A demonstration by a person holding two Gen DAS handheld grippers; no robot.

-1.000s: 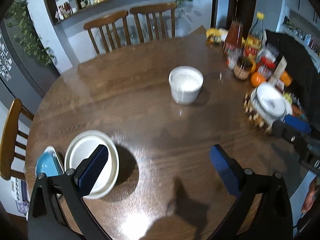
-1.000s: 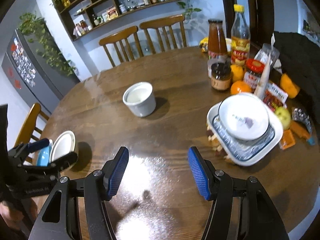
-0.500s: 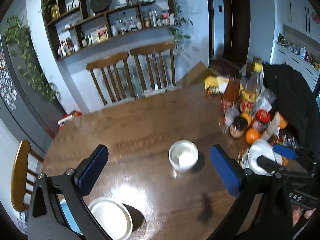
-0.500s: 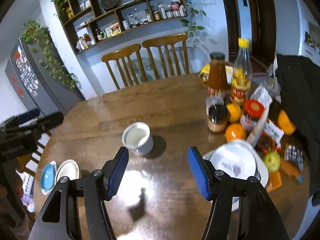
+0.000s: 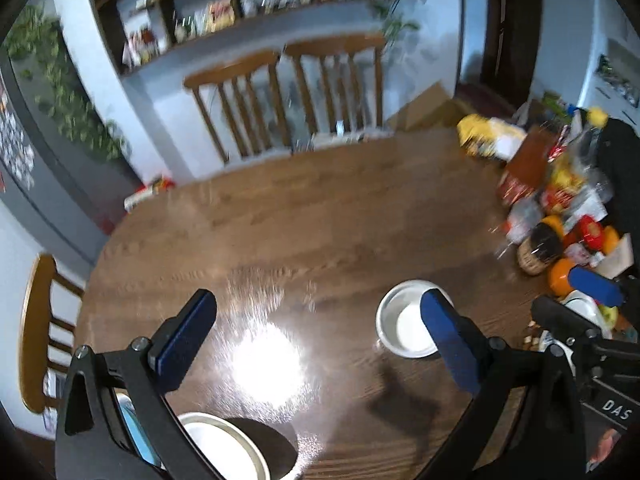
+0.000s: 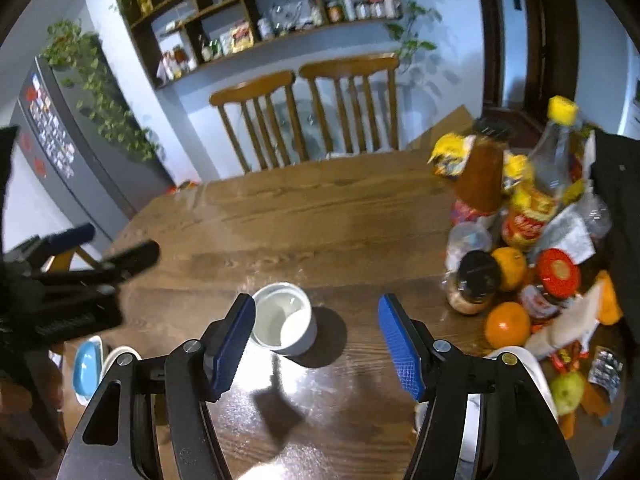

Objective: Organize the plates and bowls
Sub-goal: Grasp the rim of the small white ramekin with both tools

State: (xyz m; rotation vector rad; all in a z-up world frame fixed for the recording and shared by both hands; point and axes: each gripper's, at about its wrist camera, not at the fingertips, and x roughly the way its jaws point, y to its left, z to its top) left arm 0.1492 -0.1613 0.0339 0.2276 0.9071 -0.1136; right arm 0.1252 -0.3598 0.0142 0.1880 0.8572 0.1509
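A white bowl (image 6: 284,320) stands upright mid-table, just beyond the left fingertip of my right gripper (image 6: 318,346), which is open and empty. In the left wrist view the same bowl (image 5: 404,330) is partly behind the right finger of my left gripper (image 5: 316,336), also open and empty. A white plate (image 5: 224,452) and a blue dish (image 5: 136,432) lie at the near left table edge, partly hidden by the left finger. In the right wrist view the plate (image 6: 120,354) and blue dish (image 6: 86,368) appear again, with the left gripper (image 6: 108,244) above them. A white plate stack (image 6: 520,364) peeks out behind the right finger.
Bottles (image 6: 480,176), jars (image 6: 474,280), oranges (image 6: 508,324) and snack packets crowd the table's right side. Two wooden chairs (image 6: 304,116) stand at the far edge and another chair (image 5: 36,332) at the left. The right gripper (image 5: 576,300) shows at the left wrist view's right edge.
Both grippers have pulled back and lifted a little, so the bowl, plates and groceries slid down in both views. The left gripper is no longer over the white plate. Both stayed open.
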